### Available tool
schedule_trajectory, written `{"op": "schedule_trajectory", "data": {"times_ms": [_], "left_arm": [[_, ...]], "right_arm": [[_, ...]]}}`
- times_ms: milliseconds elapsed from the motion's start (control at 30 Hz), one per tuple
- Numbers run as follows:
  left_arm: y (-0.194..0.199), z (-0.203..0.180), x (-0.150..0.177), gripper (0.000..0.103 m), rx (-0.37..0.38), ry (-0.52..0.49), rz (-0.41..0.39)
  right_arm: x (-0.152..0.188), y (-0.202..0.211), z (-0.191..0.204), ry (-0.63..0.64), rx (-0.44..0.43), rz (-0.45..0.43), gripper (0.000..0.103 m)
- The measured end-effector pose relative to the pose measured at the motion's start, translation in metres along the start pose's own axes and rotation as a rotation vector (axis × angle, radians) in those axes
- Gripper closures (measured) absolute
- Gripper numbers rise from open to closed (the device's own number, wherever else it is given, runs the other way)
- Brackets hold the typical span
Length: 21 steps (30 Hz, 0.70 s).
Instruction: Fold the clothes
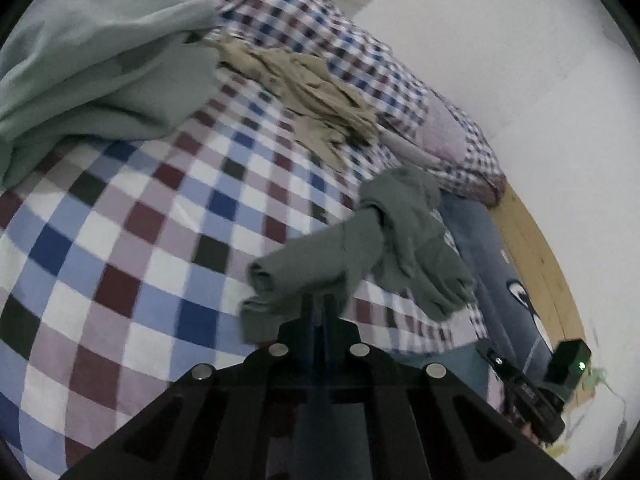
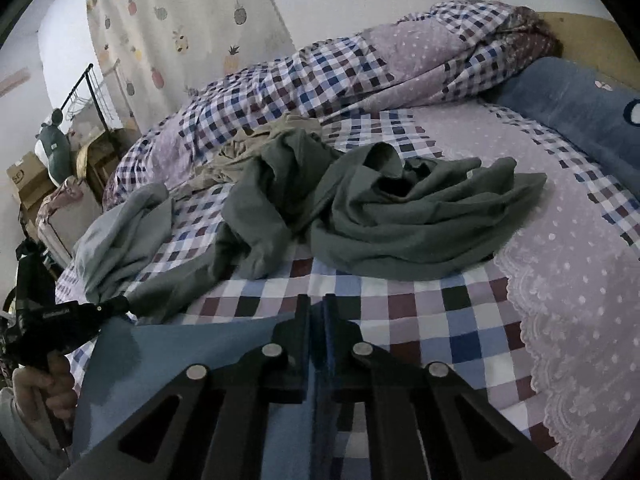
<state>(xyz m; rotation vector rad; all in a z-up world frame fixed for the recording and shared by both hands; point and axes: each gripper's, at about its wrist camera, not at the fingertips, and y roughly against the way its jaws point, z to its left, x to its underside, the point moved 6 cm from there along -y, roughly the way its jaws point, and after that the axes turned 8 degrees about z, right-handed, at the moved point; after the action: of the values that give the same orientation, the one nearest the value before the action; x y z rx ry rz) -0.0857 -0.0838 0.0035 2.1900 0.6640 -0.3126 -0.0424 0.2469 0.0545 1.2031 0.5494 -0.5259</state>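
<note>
A dark grey-green garment (image 2: 400,220) lies crumpled in the middle of the checked bed. My left gripper (image 1: 318,306) is shut on one end of it, and the cloth (image 1: 380,240) stretches away up and to the right. In the right wrist view the left gripper (image 2: 120,304) shows low on the left, pulling that end taut. My right gripper (image 2: 316,306) has its fingers together, and the edge of a light blue cloth (image 2: 180,356) runs into them. It also shows in the left wrist view as the right gripper (image 1: 486,354) at the lower right.
A pale green garment (image 1: 100,64) and a beige one (image 1: 312,92) lie farther up the bed. A rolled checked quilt (image 2: 340,76) lines the wall side. A blue pillow (image 2: 568,112) rests by the wooden headboard (image 1: 536,256). Boxes and a rack (image 2: 84,104) stand beyond the bed's foot.
</note>
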Motion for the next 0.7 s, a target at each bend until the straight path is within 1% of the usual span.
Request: {"op": "schedule_trajectory", "data": {"times_ms": [67, 167, 200, 233, 267, 300, 367, 433, 467, 500, 567, 667, 700], "left_arm": [[-0.001, 0.021, -0.003, 0.103, -0.021, 0.057, -0.005], [0.0, 0.031, -0.007, 0.103, -0.03, 0.08, 0.006], [0.001, 0.028, -0.008, 0.103, -0.026, 0.064, 0.008], [0.002, 0.022, -0.008, 0.103, -0.019, 0.04, 0.009], [0.003, 0.016, -0.008, 0.103, -0.012, 0.016, 0.009], [0.002, 0.008, -0.007, 0.103, -0.008, -0.017, 0.025], [0.0, -0.008, -0.002, 0.098, -0.001, -0.091, 0.068], [-0.003, -0.024, 0.003, 0.083, 0.006, -0.164, 0.112], [-0.004, -0.03, 0.006, 0.068, 0.007, -0.196, 0.13], [-0.006, -0.035, 0.01, 0.056, 0.013, -0.223, 0.148], [-0.009, -0.039, 0.017, 0.05, 0.006, -0.259, 0.179], [-0.017, -0.038, 0.027, 0.05, -0.004, -0.274, 0.238], [-0.017, -0.037, 0.029, 0.05, -0.003, -0.278, 0.235]], "right_arm": [[0.006, -0.013, -0.005, 0.001, 0.023, 0.035, 0.098], [0.014, -0.03, -0.014, -0.006, 0.093, 0.104, 0.093], [0.016, -0.035, -0.018, -0.009, 0.119, 0.126, 0.086], [0.017, -0.036, -0.021, -0.017, 0.141, 0.133, 0.073], [0.014, -0.03, -0.025, -0.035, 0.152, 0.111, 0.066], [0.011, -0.025, -0.029, -0.054, 0.155, 0.089, 0.056], [0.006, -0.012, -0.032, -0.098, 0.109, 0.046, 0.056], [0.001, -0.002, -0.03, -0.123, 0.027, 0.019, 0.056], [-0.001, 0.0, -0.025, -0.122, -0.025, 0.015, 0.056], [-0.002, 0.002, -0.018, -0.115, -0.076, 0.015, 0.056], [-0.001, 0.001, 0.0, -0.078, -0.169, 0.035, 0.056], [0.006, -0.007, 0.028, -0.016, -0.265, 0.09, 0.056], [0.01, -0.011, 0.036, 0.002, -0.285, 0.109, 0.056]]}}
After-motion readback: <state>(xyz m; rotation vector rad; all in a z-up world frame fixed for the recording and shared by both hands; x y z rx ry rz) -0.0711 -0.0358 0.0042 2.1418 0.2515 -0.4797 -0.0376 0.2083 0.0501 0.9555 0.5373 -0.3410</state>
